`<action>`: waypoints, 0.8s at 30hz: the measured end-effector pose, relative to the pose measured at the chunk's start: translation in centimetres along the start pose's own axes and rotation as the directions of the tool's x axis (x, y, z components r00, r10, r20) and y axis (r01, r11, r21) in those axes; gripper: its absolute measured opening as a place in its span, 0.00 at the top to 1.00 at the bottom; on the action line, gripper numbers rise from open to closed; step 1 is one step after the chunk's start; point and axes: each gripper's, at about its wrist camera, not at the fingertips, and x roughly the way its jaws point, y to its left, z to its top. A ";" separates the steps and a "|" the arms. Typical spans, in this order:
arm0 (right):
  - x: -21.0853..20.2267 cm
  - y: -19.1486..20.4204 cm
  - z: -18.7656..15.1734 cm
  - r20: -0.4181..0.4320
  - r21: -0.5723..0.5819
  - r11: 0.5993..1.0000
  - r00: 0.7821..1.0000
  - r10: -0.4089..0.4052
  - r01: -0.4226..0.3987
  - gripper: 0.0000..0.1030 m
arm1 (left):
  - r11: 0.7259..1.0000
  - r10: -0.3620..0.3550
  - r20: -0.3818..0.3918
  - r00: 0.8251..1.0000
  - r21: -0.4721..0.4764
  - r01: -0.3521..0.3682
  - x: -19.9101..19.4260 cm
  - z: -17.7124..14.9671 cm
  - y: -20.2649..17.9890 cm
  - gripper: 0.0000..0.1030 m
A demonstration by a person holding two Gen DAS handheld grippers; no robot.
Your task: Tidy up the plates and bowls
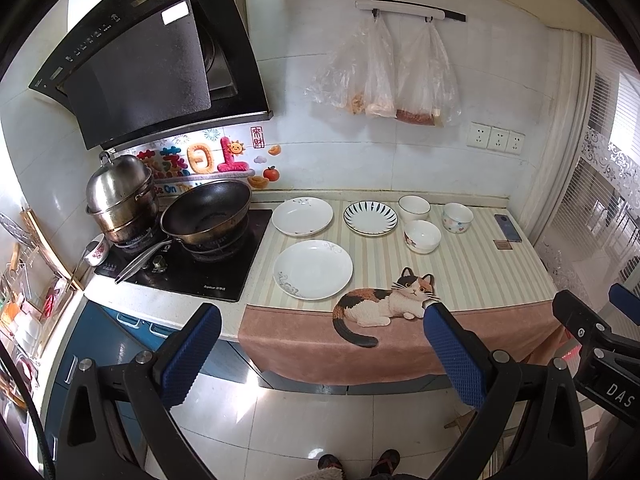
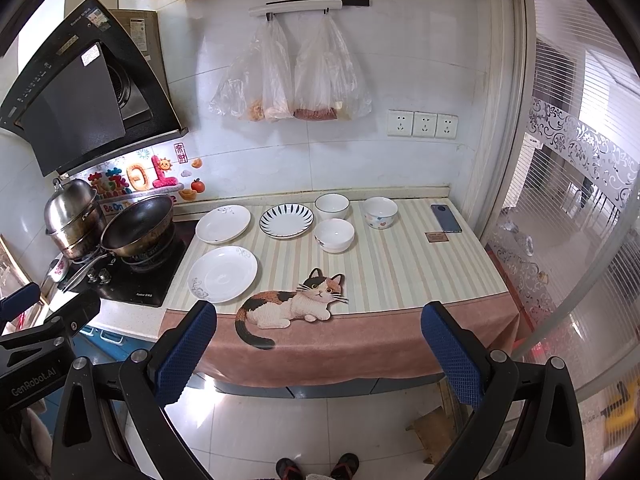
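Observation:
On the striped counter cloth (image 1: 480,272) lie two white plates, one near (image 1: 313,269) (image 2: 223,274) and one far (image 1: 302,216) (image 2: 223,223), and a blue-striped plate (image 1: 371,218) (image 2: 286,221). Three bowls stand to their right: a white one at the back (image 1: 414,208) (image 2: 332,205), one in front of it (image 1: 422,236) (image 2: 334,235), and a patterned one (image 1: 457,217) (image 2: 380,212). My left gripper (image 1: 322,312) and right gripper (image 2: 319,309) are both open and empty, held back from the counter's front edge.
A stove (image 1: 188,268) with a black wok (image 1: 206,212) and a steel pot (image 1: 120,196) is at the left. A phone (image 1: 507,227) and a small card (image 1: 503,245) lie at the counter's right end. Plastic bags (image 1: 384,76) hang on the wall.

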 end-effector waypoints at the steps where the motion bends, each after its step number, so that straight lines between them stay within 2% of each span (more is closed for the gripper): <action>1: 0.0 0.1 0.0 0.001 0.000 1.000 1.000 0.000 0.000 0.00 | 1.000 0.000 0.000 1.000 0.001 0.000 0.0 0.2 0.0 0.00; 8: 0.3 1.3 0.2 0.004 0.009 1.000 1.000 0.002 -0.002 0.00 | 1.000 0.002 0.005 1.000 -0.003 -0.002 0.4 0.2 0.4 0.00; 13: 2.9 2.4 0.0 0.001 0.048 0.994 0.995 0.103 -0.102 0.00 | 1.000 0.013 0.008 1.000 -0.013 -0.013 3.7 0.6 2.3 0.00; 18: 8.1 4.1 -0.6 -0.098 0.072 0.984 0.981 0.168 -0.162 0.00 | 0.997 0.071 -0.036 0.997 -0.033 -0.073 9.1 0.8 4.7 0.00; 24: 17.1 6.0 -0.8 -0.213 0.056 0.978 0.955 0.209 -0.202 0.00 | 0.987 0.119 -0.148 0.982 -0.091 -0.133 17.8 1.3 7.8 0.00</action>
